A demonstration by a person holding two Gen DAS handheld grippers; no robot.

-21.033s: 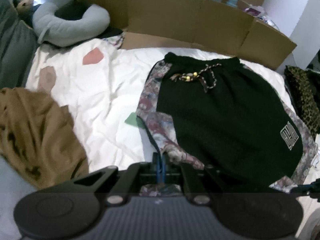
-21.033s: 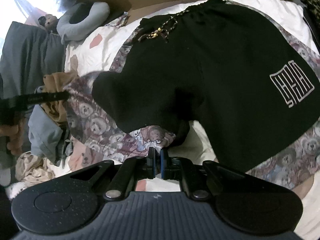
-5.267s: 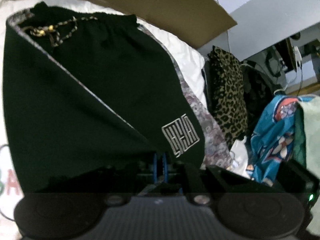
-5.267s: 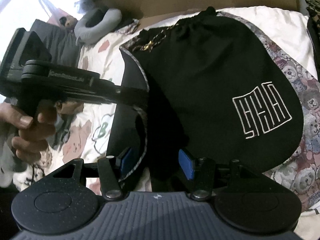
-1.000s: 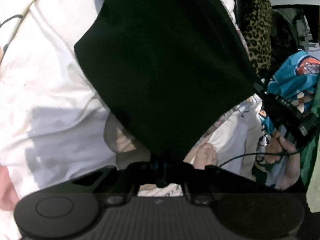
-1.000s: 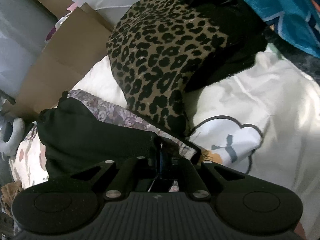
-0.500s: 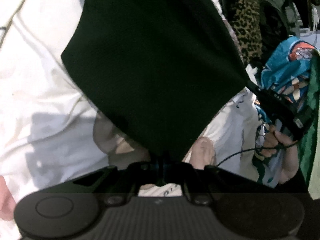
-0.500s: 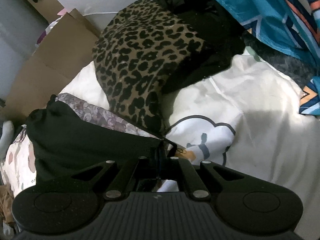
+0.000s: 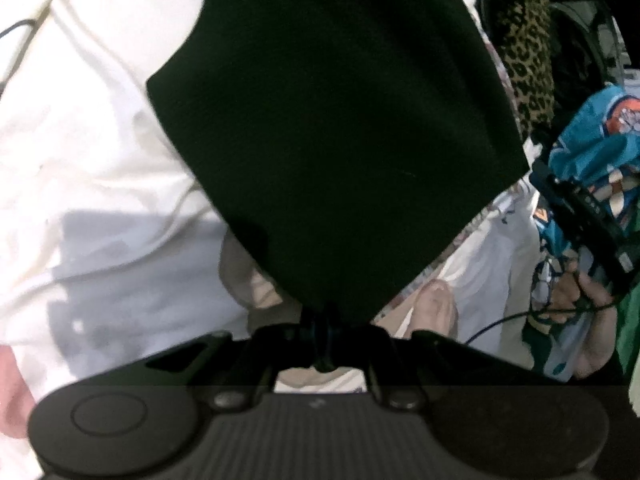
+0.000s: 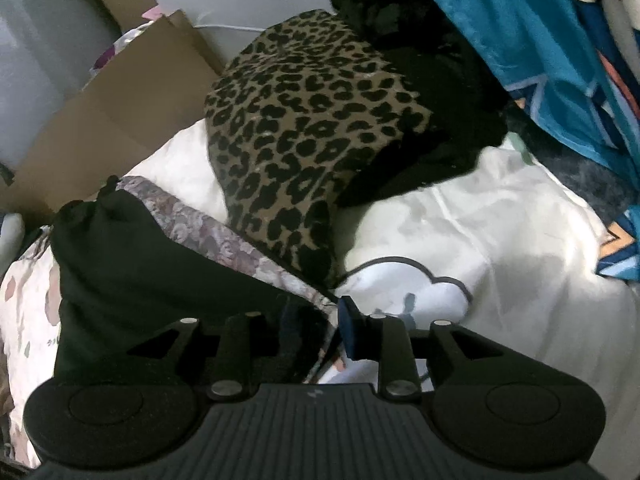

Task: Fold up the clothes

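Note:
The black shorts (image 9: 340,128) with a bear-print lining lie folded on the white bedsheet (image 9: 80,140). My left gripper (image 9: 320,332) is shut on the near corner of the shorts. In the right wrist view the shorts (image 10: 132,264) lie at the lower left, with the printed lining (image 10: 224,240) showing along their edge. My right gripper (image 10: 316,328) is open, its jaws apart over the shorts' corner. The right gripper also shows at the right edge of the left wrist view (image 9: 580,216), held by a hand.
A leopard-print garment (image 10: 304,128) lies just beyond the shorts, with black clothing (image 10: 432,92) behind it. Blue patterned fabric (image 10: 560,40) hangs at the right. Cardboard (image 10: 120,108) stands at the back left. A cloud print (image 10: 400,288) marks the sheet.
My right gripper has opened and let go of the shorts' corner. My left gripper stays shut on the other corner, nearly still.

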